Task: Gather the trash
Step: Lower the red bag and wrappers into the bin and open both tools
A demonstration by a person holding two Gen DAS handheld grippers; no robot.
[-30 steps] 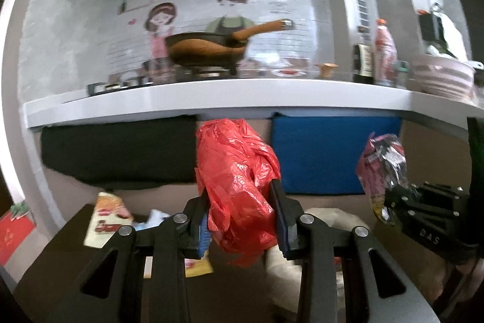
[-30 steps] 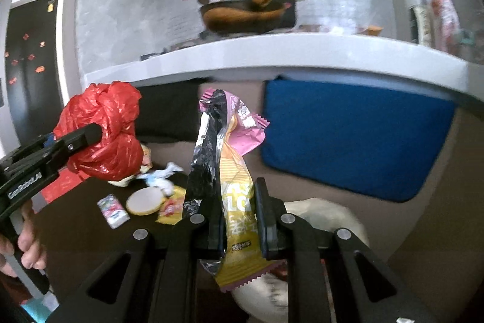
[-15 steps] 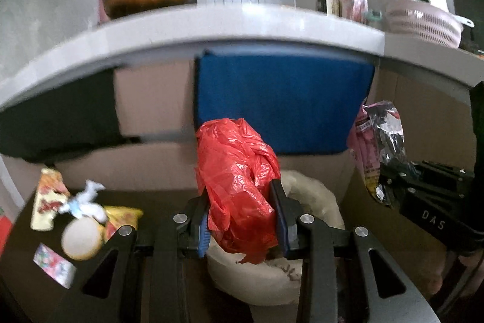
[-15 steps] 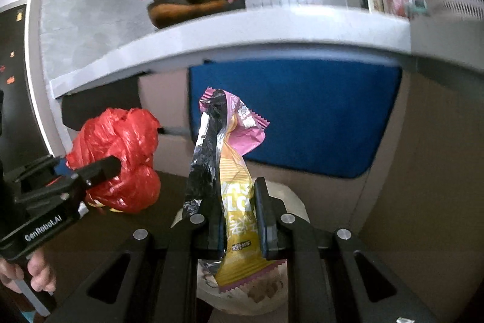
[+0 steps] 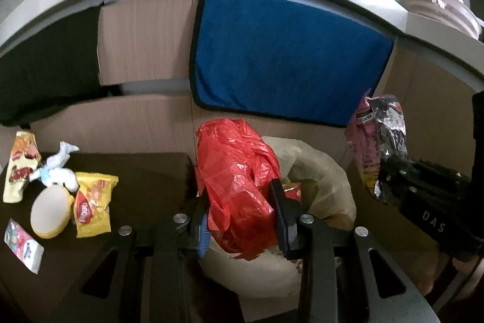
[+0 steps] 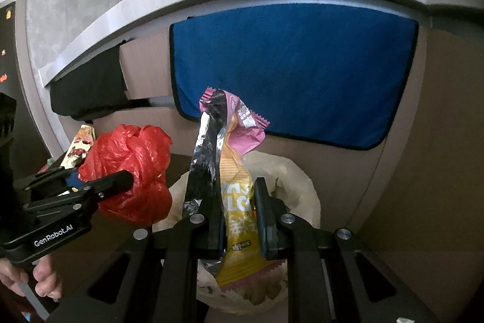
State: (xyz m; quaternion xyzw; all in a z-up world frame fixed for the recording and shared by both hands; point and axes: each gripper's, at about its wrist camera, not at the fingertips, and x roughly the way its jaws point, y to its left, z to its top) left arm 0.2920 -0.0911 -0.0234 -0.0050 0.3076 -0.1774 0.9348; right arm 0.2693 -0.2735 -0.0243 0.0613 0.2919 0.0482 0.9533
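Red plastic bag (image 5: 239, 189) sits clamped in my left tongs (image 5: 242, 220), while my right tongs (image 6: 236, 220) grip a yellow-and-pink snack wrapper (image 6: 233, 189); both hang over the white-lined trash bin (image 5: 329, 171). Farther left, more wrappers (image 5: 90, 202) lie on the dark table (image 5: 145, 171), with a blue towel (image 5: 284, 56) hanging behind.

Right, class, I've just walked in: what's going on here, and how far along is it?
A person is collecting trash with a gripper in each hand. The left gripper is shut on a crumpled red bag, the right gripper on a snack wrapper. Both are held over the open bin by the cupboard, nothing dropped yet. More litter waits on the dark table: a yellow packet, a tissue and other wrappers.
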